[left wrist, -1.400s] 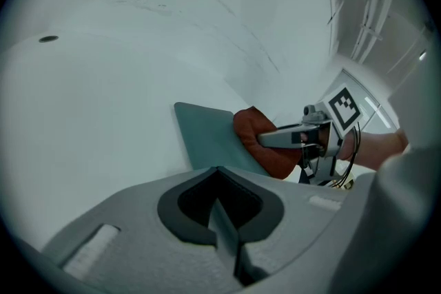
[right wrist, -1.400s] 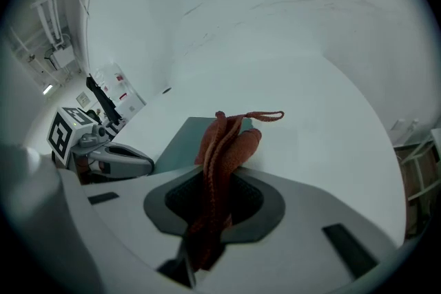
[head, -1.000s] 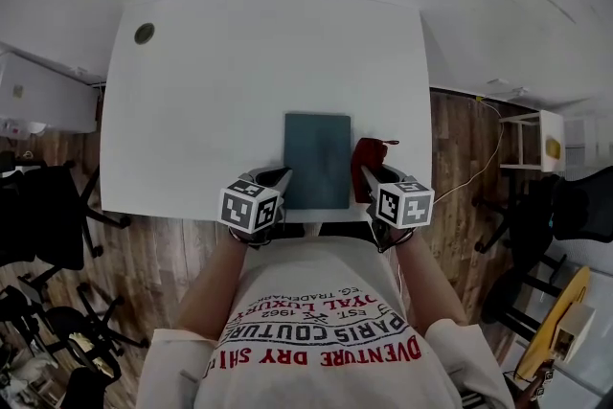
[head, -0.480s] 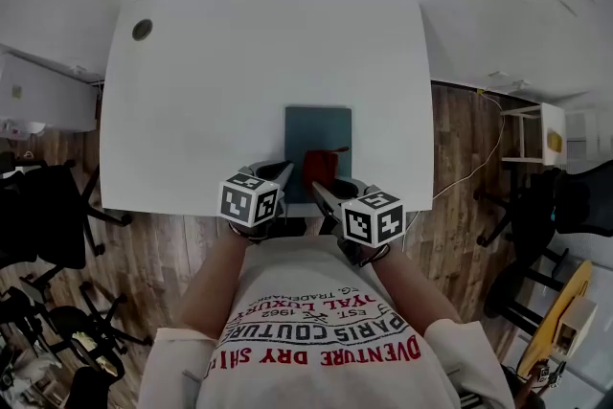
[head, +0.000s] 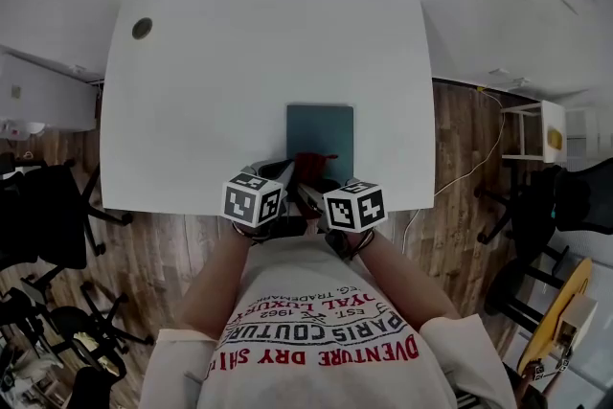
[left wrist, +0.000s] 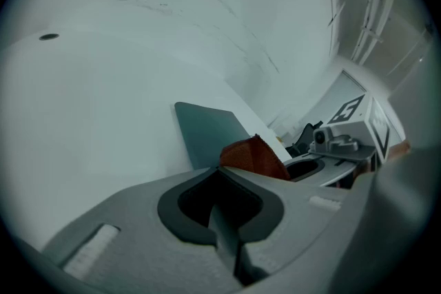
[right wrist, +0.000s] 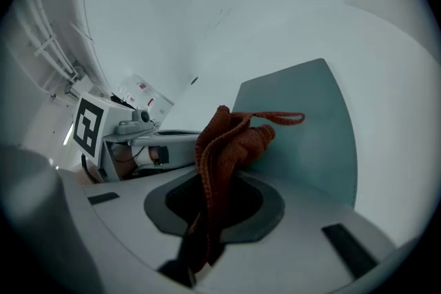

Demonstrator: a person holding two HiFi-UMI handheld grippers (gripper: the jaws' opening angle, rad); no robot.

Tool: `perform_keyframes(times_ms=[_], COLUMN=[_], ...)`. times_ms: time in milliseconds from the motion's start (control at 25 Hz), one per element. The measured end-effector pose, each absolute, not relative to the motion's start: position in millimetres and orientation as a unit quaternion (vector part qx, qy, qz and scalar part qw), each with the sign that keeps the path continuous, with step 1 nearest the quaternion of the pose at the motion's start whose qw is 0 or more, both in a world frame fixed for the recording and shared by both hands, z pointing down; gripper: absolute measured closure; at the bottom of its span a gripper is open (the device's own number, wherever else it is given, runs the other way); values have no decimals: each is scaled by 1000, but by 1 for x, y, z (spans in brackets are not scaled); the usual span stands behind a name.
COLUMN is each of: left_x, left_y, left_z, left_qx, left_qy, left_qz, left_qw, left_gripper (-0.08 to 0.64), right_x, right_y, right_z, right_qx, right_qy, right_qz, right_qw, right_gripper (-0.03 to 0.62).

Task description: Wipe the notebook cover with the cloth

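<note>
White table top (head: 192, 91) fills most of the head view, with wooden floor (head: 163, 249) showing at its near edge, and it carries one dark teal notebook (head: 321, 131), one rust-red cloth (right wrist: 231, 138) and one small round hole (head: 142, 29) at the far left corner. Two grippers work over it. The right gripper (head: 309, 190) has its jaws pinching the cloth, which runs up between them and bunches just ahead of the tips, lying on the near part of the notebook cover; a thin loop of it trails out to the right of those jaws. The left gripper (left wrist: 215, 170) has its jaws pressed together with nothing between them, their tips just beside the notebook's near left corner, the cover ahead and to their right. The notebook's near edge lies close to the table's near edge. Bare table spreads wide ahead of both pairs of jaws and out to the left of the left one
</note>
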State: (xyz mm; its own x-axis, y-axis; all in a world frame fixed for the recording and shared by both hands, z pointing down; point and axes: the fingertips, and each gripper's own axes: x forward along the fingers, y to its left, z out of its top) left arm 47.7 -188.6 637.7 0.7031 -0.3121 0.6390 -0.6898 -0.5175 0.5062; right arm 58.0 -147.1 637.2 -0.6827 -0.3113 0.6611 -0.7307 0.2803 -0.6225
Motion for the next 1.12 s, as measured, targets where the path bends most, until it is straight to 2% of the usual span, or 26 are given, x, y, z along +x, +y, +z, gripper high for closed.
perform_keyframes(times_ms=[200,1120], left_x=[49,49], left_y=[-190,-186], left_z=[638,637], left_qx=[840,848], left_qy=[-309,-350], left_qz=[246,257], left_qw=[373,305], left_gripper=[551,551], right_x=[63,194], right_y=[-148,-134], right_z=[639,643], right_qx=[345,415], right_qy=[-778,-732], right_qz=[466,475], right_qw=[241,256], right_gripper=[517,518])
